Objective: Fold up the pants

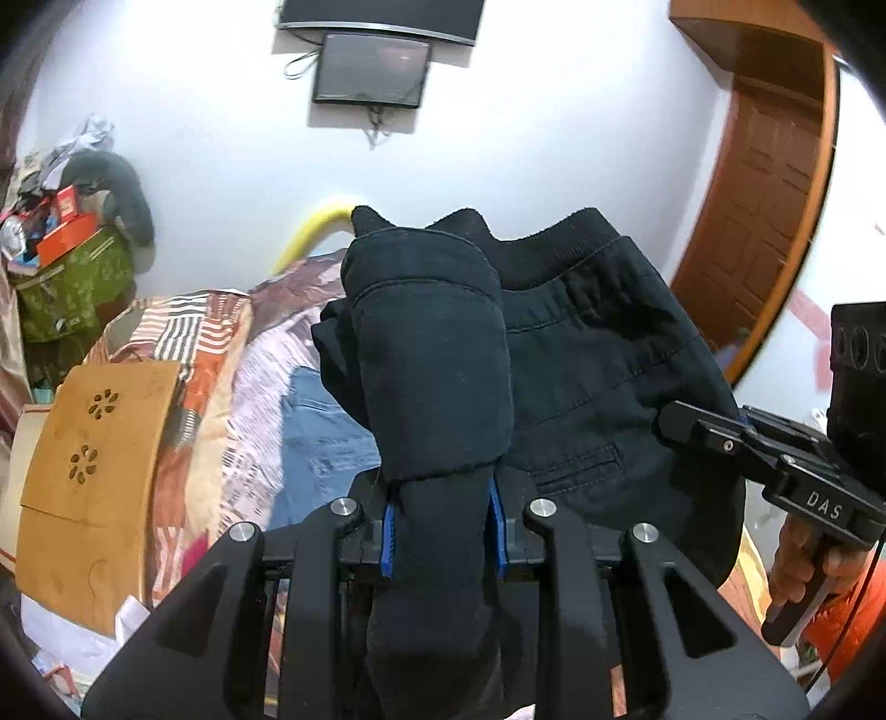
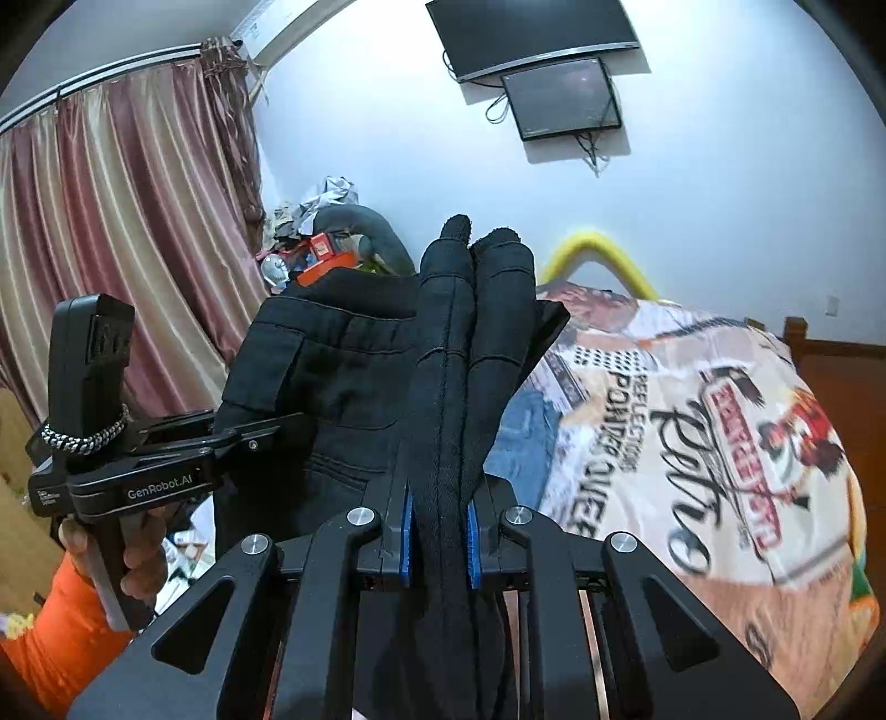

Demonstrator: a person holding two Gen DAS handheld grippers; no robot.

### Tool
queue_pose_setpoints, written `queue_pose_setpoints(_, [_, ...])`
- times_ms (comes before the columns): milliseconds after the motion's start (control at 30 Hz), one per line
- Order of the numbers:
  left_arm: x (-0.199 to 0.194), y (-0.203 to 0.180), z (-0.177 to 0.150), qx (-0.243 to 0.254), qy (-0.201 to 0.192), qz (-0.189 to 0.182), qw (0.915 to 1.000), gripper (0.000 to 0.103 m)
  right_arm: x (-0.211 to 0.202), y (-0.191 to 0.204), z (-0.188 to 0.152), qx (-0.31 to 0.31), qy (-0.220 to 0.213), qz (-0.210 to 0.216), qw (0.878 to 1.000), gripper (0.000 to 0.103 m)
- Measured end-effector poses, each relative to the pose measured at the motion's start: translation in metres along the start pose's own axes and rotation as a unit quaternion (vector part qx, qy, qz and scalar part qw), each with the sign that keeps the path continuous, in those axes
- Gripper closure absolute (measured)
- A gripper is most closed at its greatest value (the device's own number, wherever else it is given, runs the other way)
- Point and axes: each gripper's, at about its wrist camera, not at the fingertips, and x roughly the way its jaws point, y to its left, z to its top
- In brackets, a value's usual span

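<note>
Soft black cotton pants (image 1: 581,343) hung limp above the patterned bed (image 2: 692,399) | left tool (image 1: 443,531) clamped a bunched edge | right tool (image 2: 440,545) clamped another | light, floppy, likely sags; grip thick seams

Pants (image 1: 581,354) hung between the left gripper (image 1: 443,531) and right gripper (image 2: 440,545), above the bed (image 2: 692,432), with jeans (image 1: 321,437) lying on the bedspread underneath.

The pants (image 1: 581,354) hide most of the blue cloth (image 1: 315,443) on the bed (image 2: 692,443), perhaps jeans. The TV (image 1: 382,16) is cut off by the frame's top edge.
</note>
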Motion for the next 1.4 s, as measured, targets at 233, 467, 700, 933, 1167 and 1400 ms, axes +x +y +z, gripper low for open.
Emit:
queue_pose_setpoints(233, [0.055, 0.059, 0.002, -0.026, 0.019, 0.024, 0.9992, 0.078, 0.079, -0.002, 0.010, 0.002, 0.034, 0.000, 0.999, 0.090])
queue_pose_setpoints(467, [0.134, 0.118, -0.017, -0.068, 0.070, 0.014, 0.9951, 0.078, 0.155, -0.017, -0.008, 0.018, 0.080, -0.011, 0.997, 0.090])
queue_pose_setpoints(700, [0.202, 0.141, -0.037, -0.086, 0.107, 0.016, 0.9904, 0.078, 0.206, -0.039, -0.023, 0.039, 0.107, -0.034, 0.993, 0.090])
queue_pose_setpoints(933, [0.240, 0.158, -0.051, -0.122, 0.151, 0.023, 0.9807, 0.068, 0.227, -0.061, -0.043, 0.044, 0.146, -0.067, 0.986, 0.089])
queue_pose_setpoints(1167, [0.208, 0.148, -0.035, -0.086, 0.134, 0.088, 0.9832, 0.065, 0.198, -0.058, -0.038, 0.011, 0.167, -0.106, 0.980, 0.084])
queue_pose_setpoints(1400, [0.121, 0.105, -0.001, -0.037, 0.071, 0.107, 0.9909, 0.065, 0.125, -0.032, -0.005, -0.006, 0.101, -0.101, 0.990, 0.084])
